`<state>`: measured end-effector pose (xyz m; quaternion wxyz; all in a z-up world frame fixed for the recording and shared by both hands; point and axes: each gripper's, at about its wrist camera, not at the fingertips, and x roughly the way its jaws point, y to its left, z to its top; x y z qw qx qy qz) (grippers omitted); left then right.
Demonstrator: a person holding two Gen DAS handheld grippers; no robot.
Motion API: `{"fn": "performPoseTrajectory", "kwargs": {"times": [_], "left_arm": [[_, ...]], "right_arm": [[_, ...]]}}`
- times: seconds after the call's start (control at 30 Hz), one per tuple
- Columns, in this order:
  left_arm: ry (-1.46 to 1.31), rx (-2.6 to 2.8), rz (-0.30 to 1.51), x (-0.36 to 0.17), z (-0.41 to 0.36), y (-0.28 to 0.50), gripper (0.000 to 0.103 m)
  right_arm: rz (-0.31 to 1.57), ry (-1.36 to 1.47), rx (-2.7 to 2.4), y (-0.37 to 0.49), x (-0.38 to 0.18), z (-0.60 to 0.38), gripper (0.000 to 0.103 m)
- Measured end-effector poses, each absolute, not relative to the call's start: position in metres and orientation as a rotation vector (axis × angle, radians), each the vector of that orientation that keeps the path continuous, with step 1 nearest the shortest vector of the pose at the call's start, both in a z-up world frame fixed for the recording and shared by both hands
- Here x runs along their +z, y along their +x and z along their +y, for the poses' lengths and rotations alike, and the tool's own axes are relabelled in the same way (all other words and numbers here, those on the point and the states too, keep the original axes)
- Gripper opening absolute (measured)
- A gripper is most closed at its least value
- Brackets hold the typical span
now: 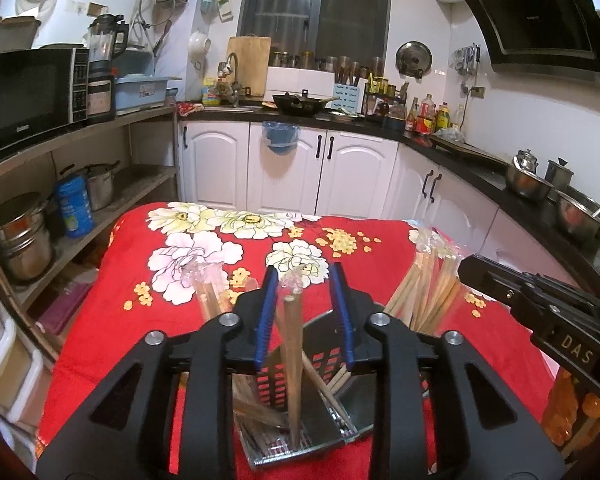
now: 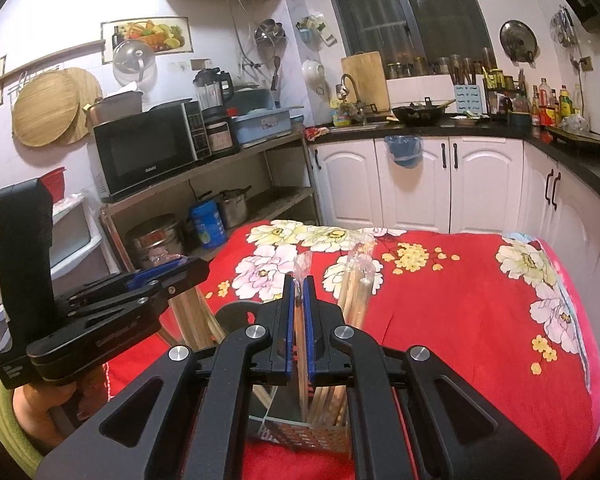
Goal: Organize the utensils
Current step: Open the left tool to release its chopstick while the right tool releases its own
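Left gripper (image 1: pixel 305 280) released – a wrapped chopstick pair (image 1: pixel 292 344) stands loose between its pads, low centre, in the metal utensil holder (image 1: pixel 320 412). Right gripper (image 2: pixel 299 284) – clenched on a wrapped chopstick pair (image 2: pixel 299 328).

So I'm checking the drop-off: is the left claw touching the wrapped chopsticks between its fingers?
Apart. The left wrist view shows gaps between the wrapped chopsticks and both blue fingers of the left claw.
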<state>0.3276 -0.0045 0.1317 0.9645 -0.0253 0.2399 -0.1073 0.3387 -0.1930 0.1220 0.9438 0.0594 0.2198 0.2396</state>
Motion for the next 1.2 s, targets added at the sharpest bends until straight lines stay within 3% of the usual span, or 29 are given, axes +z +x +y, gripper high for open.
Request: {"fn": "performPoseTrajectory", "kwargs": {"times": [0.13, 0.47, 0.97, 1.2], "left_arm": [[-0.052, -0.219, 0.484, 0.133, -0.004, 0.324, 0.029], [-0.072, -0.206, 0.485, 0.136, 0.007, 0.303, 0.044], [-0.085, -0.191, 0.461, 0.139, 0.016, 0.258, 0.092], [-0.092, -0.183, 0.473, 0.129, 0.018, 0.235, 0.092]], "right_arm": [[0.454, 0.127, 0.492, 0.336, 0.124, -0.194, 0.023], [0.446, 0.110, 0.478, 0.320, 0.129, -0.196, 0.032], [0.410, 0.064, 0.462, 0.274, 0.129, -0.201, 0.065], [0.396, 0.029, 0.451, 0.245, 0.124, -0.200, 0.078]]}}
